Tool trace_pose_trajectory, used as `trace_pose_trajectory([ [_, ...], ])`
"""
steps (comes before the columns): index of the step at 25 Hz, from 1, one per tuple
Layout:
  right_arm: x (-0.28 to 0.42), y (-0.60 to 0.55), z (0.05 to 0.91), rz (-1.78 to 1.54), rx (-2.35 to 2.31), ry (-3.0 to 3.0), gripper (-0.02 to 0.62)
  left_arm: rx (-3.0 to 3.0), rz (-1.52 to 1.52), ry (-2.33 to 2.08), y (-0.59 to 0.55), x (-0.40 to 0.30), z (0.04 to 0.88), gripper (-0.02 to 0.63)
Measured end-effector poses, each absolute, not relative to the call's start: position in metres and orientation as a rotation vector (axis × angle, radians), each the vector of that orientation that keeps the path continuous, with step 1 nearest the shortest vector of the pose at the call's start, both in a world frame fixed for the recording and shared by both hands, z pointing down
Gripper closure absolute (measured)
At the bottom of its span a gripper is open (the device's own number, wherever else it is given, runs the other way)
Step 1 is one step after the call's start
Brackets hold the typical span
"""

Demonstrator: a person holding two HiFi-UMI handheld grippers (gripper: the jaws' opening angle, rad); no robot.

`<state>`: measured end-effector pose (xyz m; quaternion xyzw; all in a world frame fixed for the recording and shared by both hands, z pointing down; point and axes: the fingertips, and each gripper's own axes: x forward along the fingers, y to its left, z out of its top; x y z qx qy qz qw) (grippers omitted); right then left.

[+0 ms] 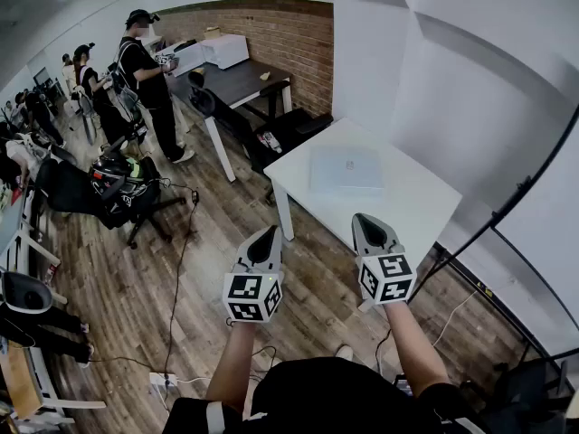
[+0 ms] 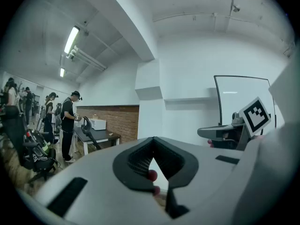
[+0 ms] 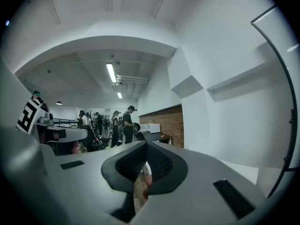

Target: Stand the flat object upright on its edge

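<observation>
A flat pale rectangular object [image 1: 346, 170] lies face down on the white table [image 1: 407, 208] ahead of me. Both grippers hover side by side short of the table's near edge, well apart from the object. My left gripper [image 1: 270, 231] is shut with nothing in it; in its own view the jaws [image 2: 152, 159] meet at the tips. My right gripper [image 1: 361, 218] is shut and holds nothing too, over the table's near corner. In the right gripper view its jaws [image 3: 146, 167] are closed together. Neither gripper view shows the flat object.
A dark desk [image 1: 237, 81] with white boxes stands by the brick wall [image 1: 294, 39] behind the table. Several people [image 1: 145, 70] and office chairs [image 1: 122, 188] fill the left side. Cables and a power strip [image 1: 163, 380] lie on the wood floor. A black curved pole [image 1: 520, 188] rises at the right.
</observation>
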<state>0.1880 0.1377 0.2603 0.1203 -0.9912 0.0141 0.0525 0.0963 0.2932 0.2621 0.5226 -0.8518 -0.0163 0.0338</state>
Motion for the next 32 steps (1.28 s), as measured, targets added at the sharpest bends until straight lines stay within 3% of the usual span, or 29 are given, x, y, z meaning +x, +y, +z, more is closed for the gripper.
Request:
trace_pose_trajectory([
  [32,0.236,0.041,0.289,0.122,0.219,-2.999,0.555,1.533,-0.001,-2.634,0.194,0.163,0.275,0.595],
])
